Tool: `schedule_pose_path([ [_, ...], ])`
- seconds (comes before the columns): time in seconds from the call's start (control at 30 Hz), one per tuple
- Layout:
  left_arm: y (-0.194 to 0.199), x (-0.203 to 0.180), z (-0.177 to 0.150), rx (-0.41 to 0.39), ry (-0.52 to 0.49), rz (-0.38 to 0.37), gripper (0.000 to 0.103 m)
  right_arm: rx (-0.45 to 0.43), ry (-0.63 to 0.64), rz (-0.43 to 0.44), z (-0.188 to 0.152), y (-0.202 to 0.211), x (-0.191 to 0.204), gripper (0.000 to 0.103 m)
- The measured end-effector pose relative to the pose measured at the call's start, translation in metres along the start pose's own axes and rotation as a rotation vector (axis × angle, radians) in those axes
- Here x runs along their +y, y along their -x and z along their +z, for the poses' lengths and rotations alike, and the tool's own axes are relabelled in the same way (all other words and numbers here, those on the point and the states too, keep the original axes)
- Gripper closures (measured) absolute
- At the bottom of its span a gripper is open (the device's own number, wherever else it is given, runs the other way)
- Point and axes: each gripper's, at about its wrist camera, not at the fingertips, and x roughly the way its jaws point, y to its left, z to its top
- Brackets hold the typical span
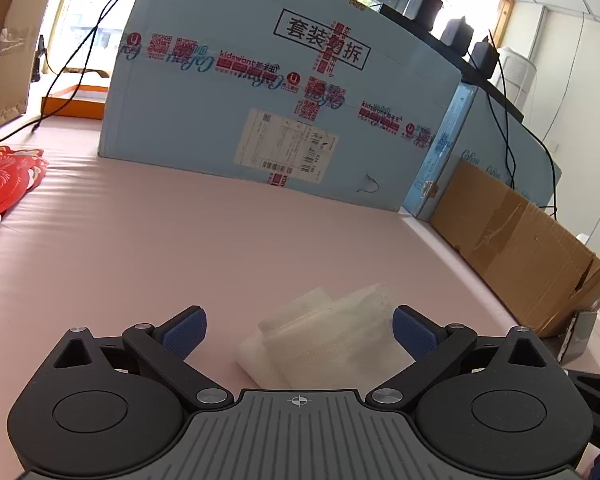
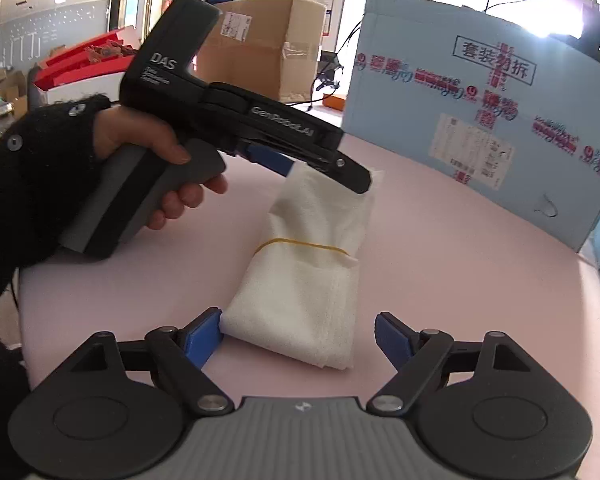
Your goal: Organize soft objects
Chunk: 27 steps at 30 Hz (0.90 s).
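Two handheld grippers work over a pale pink tabletop (image 2: pixel 460 264), where a folded white cloth bundle (image 2: pixel 304 280) lies near the middle, bound across its waist by a thin yellow rubber band (image 2: pixel 304 245). In the right wrist view the right gripper (image 2: pixel 299 338) hangs just in front of the bundle's near end with its blue-padded fingers (image 2: pixel 204 334) spread wide; the left pad touches or nearly touches the cloth's near left corner, the right pad stands clear of it. The left gripper (image 2: pixel 332 168), a black and grey pistol-shaped tool, reaches in from the left, held by a hand (image 2: pixel 156 160) in a black knitted sleeve (image 2: pixel 32 184), and its tips sit at the bundle's far end. From this side it is hard to judge its jaws, but the left wrist view shows them released, the blue pads (image 1: pixel 184 332) set wide on either side of the white cloth (image 1: pixel 324 340) without pinching it. Beyond the bundle, at the far edge, stands a large light blue carton (image 1: pixel 268 92) printed with red tape and a white shipping label. To the right leans a flattened brown cardboard sheet (image 1: pixel 516 240); red patterned fabric (image 1: pixel 4 176) lies at the far left
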Motion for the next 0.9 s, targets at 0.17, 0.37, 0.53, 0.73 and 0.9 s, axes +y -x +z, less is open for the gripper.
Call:
schedule_pose_path([
  [0.17, 0.000, 0.000, -0.006, -0.003, 0.050, -0.036, 0.002, 0.024, -0.023, -0.157, -0.004, -0.002, -0.024, 0.019],
  [0.37, -0.001, 0.000, -0.012, -0.031, 0.149, -0.048, 0.002, 0.034, -0.201, -0.259, -0.009, -0.013, -0.064, 0.019],
  [0.53, -0.001, 0.005, -0.018, -0.058, 0.271, -0.084, 0.002, 0.011, -0.414, -0.233, -0.016, -0.014, -0.098, 0.020],
  [0.73, -0.002, 0.000, -0.020, -0.067, 0.254, -0.051, 0.002, -0.083, -0.687, 0.045, -0.034, -0.008, -0.127, 0.020],
  [0.9, -0.004, -0.006, -0.020, -0.056, 0.218, -0.024, 0.002, -0.111, -0.772, 0.106, -0.031, -0.017, -0.133, 0.025],
])
